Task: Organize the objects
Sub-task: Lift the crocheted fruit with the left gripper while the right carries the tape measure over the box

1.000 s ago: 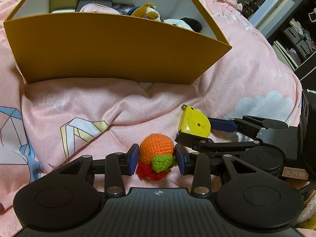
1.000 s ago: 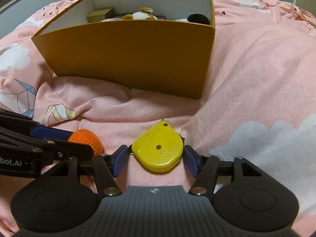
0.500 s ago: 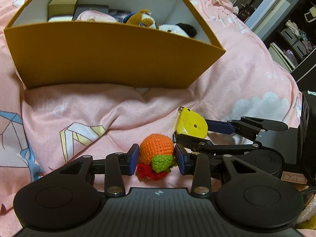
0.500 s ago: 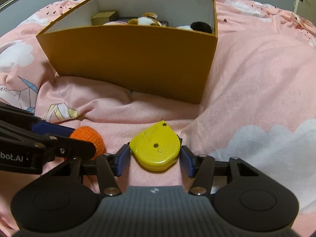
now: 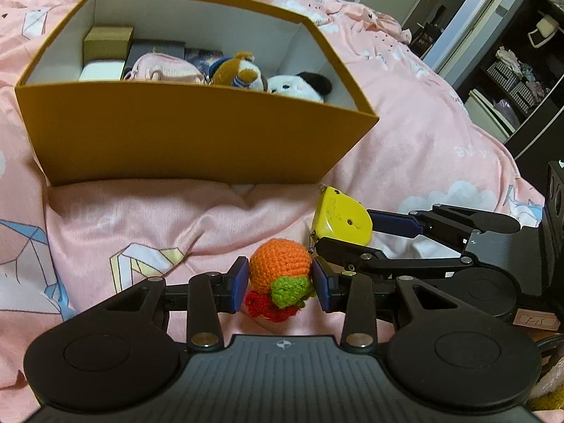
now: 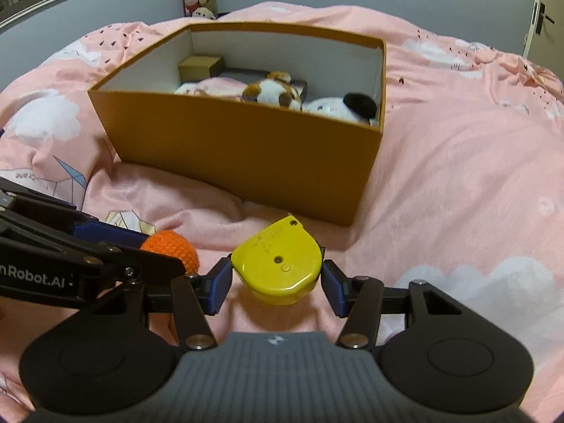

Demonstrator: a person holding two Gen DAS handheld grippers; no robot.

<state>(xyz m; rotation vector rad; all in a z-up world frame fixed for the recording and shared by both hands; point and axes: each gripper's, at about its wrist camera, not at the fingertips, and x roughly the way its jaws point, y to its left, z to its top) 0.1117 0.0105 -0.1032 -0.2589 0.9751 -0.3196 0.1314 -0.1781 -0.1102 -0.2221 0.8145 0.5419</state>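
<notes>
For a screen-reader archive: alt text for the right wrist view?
Right gripper grips a yellow tape measure above a pink bedspread. Behind stands an open orange box holding plush toys; the left gripper's fingers hold an orange crochet ball.

I see a soft, slightly fuzzy pink cloth blanket (image 5: pixel 405 134) filling most of both frames, and on it, upper centre, a matt orange cardboard box (image 5: pixel 197 137) with a plain white paper-like lining, holding fluffy plush toys (image 5: pixel 299 86). At lower centre of the left wrist frame my left gripper (image 5: pixel 280 283), matt black plastic with dull metal rivets and blue rubbery-looking pads, carries a rough crocheted yarn ball (image 5: pixel 280 266) in orange, green and red. In the right wrist frame my right gripper (image 6: pixel 276 287), of the same make, bears a smooth, faintly glossy yellow plastic case (image 6: pixel 278 264), scuffed on top.
</notes>
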